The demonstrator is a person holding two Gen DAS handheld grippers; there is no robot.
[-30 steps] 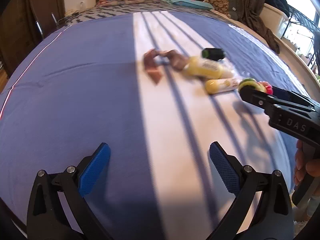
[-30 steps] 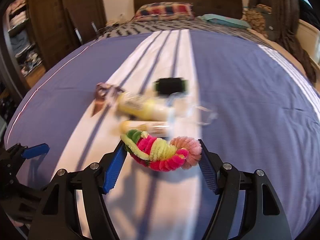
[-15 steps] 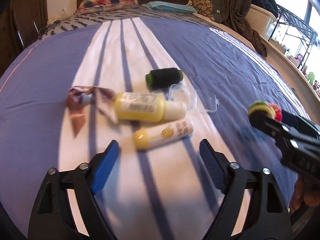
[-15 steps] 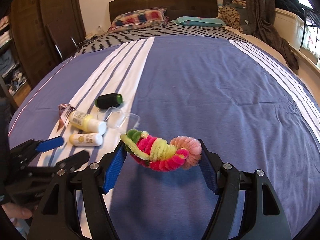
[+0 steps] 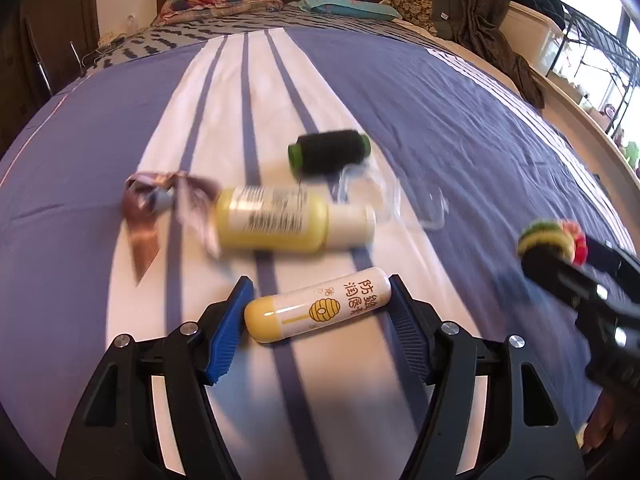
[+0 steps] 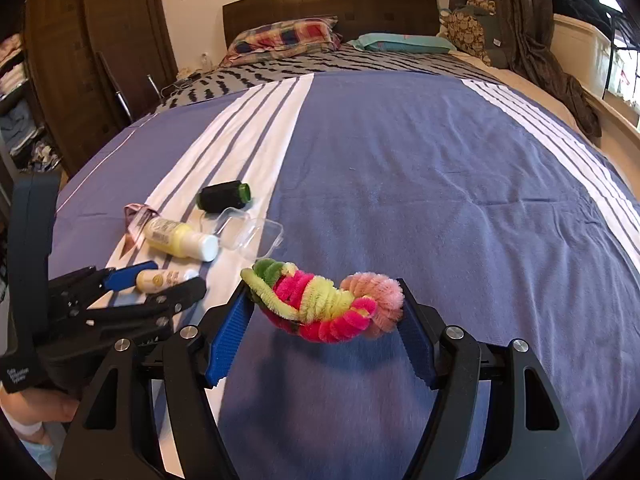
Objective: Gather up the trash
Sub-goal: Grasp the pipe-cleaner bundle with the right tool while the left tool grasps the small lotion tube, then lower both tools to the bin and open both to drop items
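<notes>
On a blue bedspread (image 6: 440,184) with white stripes, the left tongs (image 5: 318,312) have moved forward in the last second from bare cloth to straddle a small lip balm tube (image 5: 318,307), one blue pad at each end. The jaws look just closed on it or about to; firm contact cannot be confirmed. This suggests the tube is the next piece of trash to be lifted. The right tongs (image 6: 326,308) stay clamped on a bundle of fuzzy craft wire (image 6: 328,304), held above the bed. Beyond the tube lie a yellow bottle (image 5: 292,220), a black thread spool (image 5: 330,151), a torn wrapper (image 5: 154,204), and an open clear plastic case (image 6: 250,232) that appears empty. No bin is visible.
</notes>
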